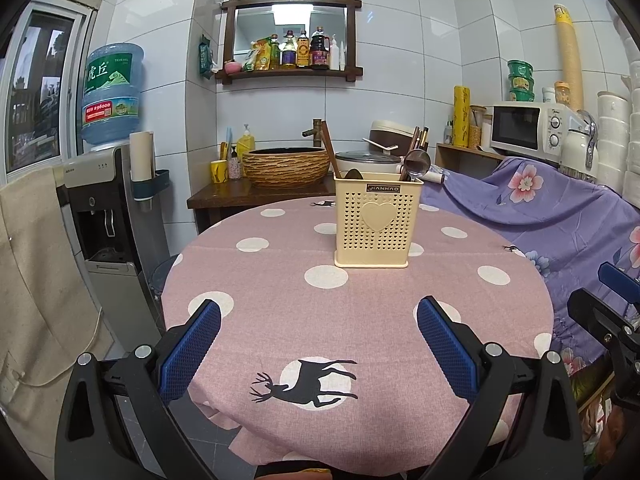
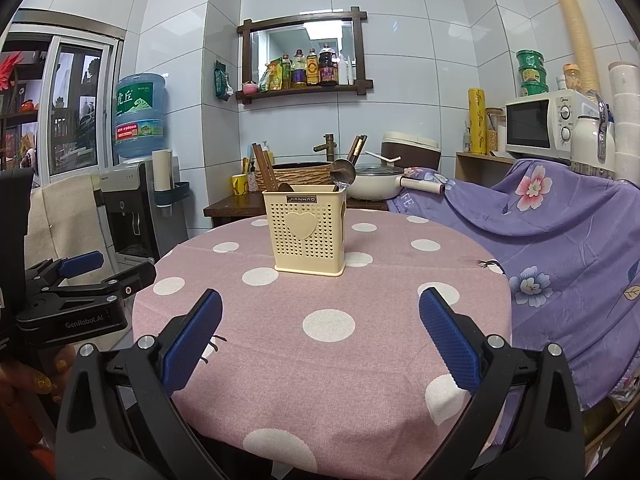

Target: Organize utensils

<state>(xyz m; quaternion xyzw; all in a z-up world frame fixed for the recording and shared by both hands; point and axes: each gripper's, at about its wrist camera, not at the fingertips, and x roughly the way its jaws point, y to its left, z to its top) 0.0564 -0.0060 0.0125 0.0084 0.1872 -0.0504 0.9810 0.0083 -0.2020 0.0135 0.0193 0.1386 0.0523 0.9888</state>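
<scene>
Nearest to us are our own two grippers: the left gripper (image 1: 319,320) and the right gripper (image 2: 320,312) both hang just above the near edge of the round worktop (image 1: 360,320), each with its blue-padded jaws spread wide and nothing between them. In the right wrist view the left gripper shows side-on past the worktop's left rim, and in the left wrist view the right gripper's black frame and a blue pad peek in at the right edge, so we hold the two side by side and level, both pointed at the far half of the table. The worktop wears a pink cloth with white dots and black deer prints; its near and middle stretch lies bare between us and the cream utensil holder (image 1: 377,222), which stands upright toward the far edge. The holder is a perforated plastic box with a raised heart and a dark label on its front. Out of its top stick brown chopsticks (image 1: 330,148) leaning left, a steel ladle (image 1: 417,163) at the right, and a dark spoon bowl (image 1: 353,174) barely clearing the rim. A purple floral sheet (image 1: 560,208) drapes close along the worktop's right side.
</scene>
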